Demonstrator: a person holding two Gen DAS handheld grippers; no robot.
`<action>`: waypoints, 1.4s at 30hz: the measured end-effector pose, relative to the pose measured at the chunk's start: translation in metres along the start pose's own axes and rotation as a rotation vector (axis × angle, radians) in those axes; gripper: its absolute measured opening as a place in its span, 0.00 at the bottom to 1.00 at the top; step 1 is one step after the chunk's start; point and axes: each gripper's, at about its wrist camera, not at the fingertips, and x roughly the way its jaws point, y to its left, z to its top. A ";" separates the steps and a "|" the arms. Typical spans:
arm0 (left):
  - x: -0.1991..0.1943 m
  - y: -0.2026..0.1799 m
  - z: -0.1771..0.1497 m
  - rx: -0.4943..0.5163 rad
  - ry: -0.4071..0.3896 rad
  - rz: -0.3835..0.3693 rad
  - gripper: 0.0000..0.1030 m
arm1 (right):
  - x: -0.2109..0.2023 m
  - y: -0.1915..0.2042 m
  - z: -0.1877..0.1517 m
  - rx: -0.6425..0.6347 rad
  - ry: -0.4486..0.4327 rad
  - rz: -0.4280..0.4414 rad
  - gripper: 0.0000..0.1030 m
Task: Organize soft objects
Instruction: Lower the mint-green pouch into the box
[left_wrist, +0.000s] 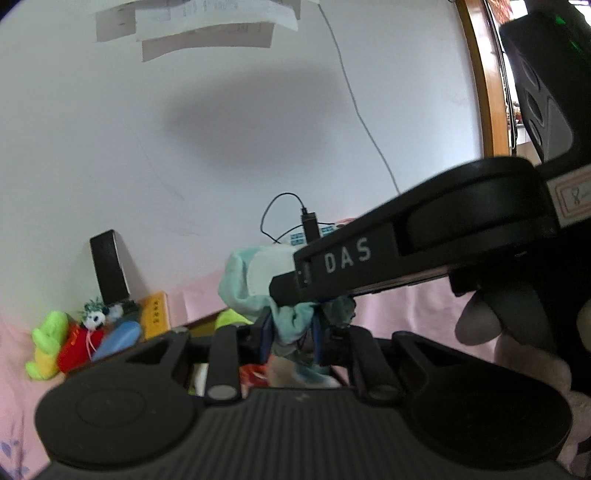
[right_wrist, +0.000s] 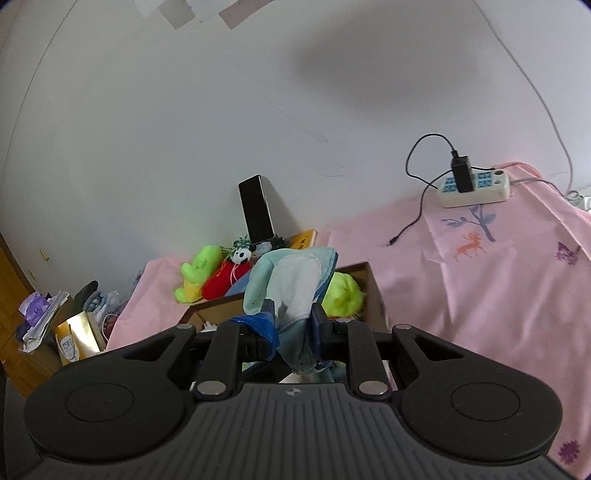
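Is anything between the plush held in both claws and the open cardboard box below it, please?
Nothing visible blocks it. The pale blue plush hangs clamped in the right claw and the left claw, directly above the cardboard box. The box already holds a yellow-green plush, which leaves less room.

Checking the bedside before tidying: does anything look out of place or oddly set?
Yes. A white power strip with a black charger plugged in lies on the pink printed bedsheet, its loose black cable trailing over the fabric. An electrical strip on bedding looks misplaced.
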 end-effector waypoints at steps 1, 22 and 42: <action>0.002 0.005 0.001 0.000 0.001 -0.001 0.11 | 0.004 0.002 0.003 -0.007 -0.001 -0.001 0.01; 0.075 0.049 -0.025 -0.092 0.182 -0.100 0.16 | 0.088 -0.003 -0.007 -0.093 0.141 -0.150 0.01; 0.099 0.055 -0.037 -0.129 0.284 -0.113 0.35 | 0.115 -0.009 -0.013 -0.122 0.267 -0.202 0.10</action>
